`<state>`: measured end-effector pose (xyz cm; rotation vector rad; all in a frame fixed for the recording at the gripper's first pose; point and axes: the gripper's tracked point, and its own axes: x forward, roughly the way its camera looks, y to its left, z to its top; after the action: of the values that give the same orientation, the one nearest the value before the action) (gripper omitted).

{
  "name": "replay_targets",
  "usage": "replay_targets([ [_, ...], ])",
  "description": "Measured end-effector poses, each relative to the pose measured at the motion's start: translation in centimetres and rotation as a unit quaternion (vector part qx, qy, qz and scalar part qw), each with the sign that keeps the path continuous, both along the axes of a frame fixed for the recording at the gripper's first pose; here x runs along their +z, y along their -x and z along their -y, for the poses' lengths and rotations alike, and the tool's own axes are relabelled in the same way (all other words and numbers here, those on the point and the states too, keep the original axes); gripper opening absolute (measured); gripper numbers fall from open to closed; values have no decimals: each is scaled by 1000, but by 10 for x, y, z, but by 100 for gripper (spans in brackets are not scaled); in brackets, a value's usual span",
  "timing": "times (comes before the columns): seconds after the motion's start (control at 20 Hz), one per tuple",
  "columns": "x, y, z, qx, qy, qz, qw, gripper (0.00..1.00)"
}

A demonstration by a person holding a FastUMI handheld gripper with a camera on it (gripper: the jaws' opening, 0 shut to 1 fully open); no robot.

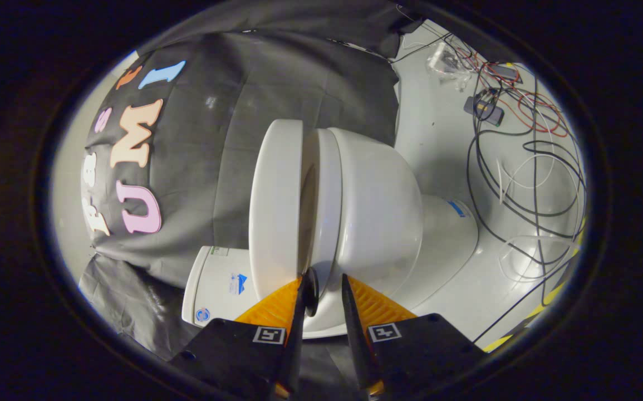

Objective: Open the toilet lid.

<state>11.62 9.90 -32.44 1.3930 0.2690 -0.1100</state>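
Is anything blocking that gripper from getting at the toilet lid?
Nothing visible does. The gripper is already at the toilet lid, its fingers apart around the lid's edge, which is lifted a little off the seat. Only the black cloth wall lies beyond the lid.

1. One toilet (379,211), just ahead of the gripper (327,284).
2. One lid (276,206), beside one seat (324,206).
3. One cistern (218,284), beyond the left finger.
4. Two fingers (299,312), a narrow gap between them.
5. Many cables (527,167) on the floor, beyond the toilet; number cannot be told.
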Motion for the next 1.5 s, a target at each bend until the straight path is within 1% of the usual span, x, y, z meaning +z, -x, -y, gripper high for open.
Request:
replay_targets([
  [0.05,-4,5,7,-8,4,-2,1000,11],
  [0.1,-2,2,6,-5,-6,3,1000,1],
  [0.15,5,4,7,-7,-20,12,1000,1],
  [0.25,1,4,6,-7,-68,16,998,1],
  [0.3,4,3,8,-17,-84,11,996,1],
  [0.35,-1,2,4,-15,-81,10,997,1],
  [0.4,-2,1,5,-23,-76,6,997,1],
  [0.55,1,2,-1,-19,-60,-8,998,1],
  [0.7,-1,4,-2,-11,8,-34,999,1],
  [0.9,25,3,4,-26,24,-24,999,1],
  [1.15,45,1,0,-31,61,-35,997,1],
  [1.3,58,-1,0,-45,77,-44,995,1],
  [1.5,78,-5,-3,-68,82,-48,993,1],
])
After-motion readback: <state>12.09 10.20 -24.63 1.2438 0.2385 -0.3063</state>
